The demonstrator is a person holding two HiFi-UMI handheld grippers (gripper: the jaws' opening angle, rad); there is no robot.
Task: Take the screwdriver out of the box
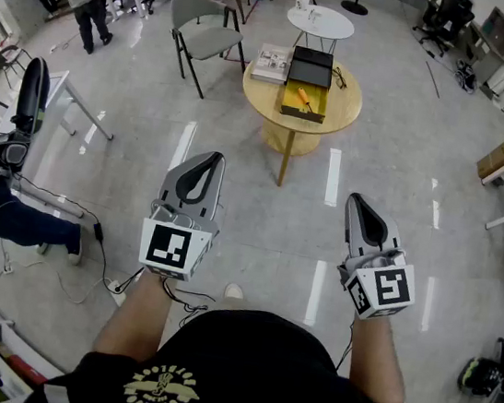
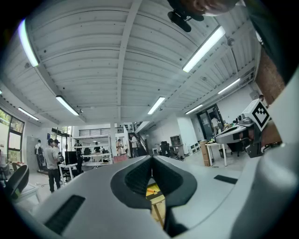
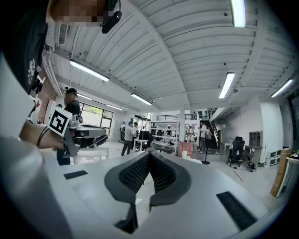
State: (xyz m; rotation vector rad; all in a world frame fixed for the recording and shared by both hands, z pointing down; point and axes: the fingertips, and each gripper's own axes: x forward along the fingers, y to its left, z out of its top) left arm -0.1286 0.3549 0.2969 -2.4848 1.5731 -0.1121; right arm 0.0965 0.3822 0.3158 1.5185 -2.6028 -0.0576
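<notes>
Nearest the lens, a black shirt [image 1: 247,372] fills the lower edge of the head view, with both forearms reaching up-frame.

1. Left tongs [image 1: 210,158]: lower left of centre, held level, tips clenched together, nothing between them.
2. Bench [image 1: 338,115]: a round wooden top at upper centre, well apart from both tongs across bare floor [image 1: 259,216]. It carries the open yellow box [image 1: 288,108]. The screwdriver [image 1: 303,99], orange-handled, lies inside the box.
3. Right tongs [image 1: 357,201]: lower right of centre, held level, likewise clenched and empty.

Step in hand, as judged: approach; no contact with the box yet. The next move calls for closing the distance to the bench, releasing one pair of tongs, then lowering it over the screwdriver handle.
</notes>
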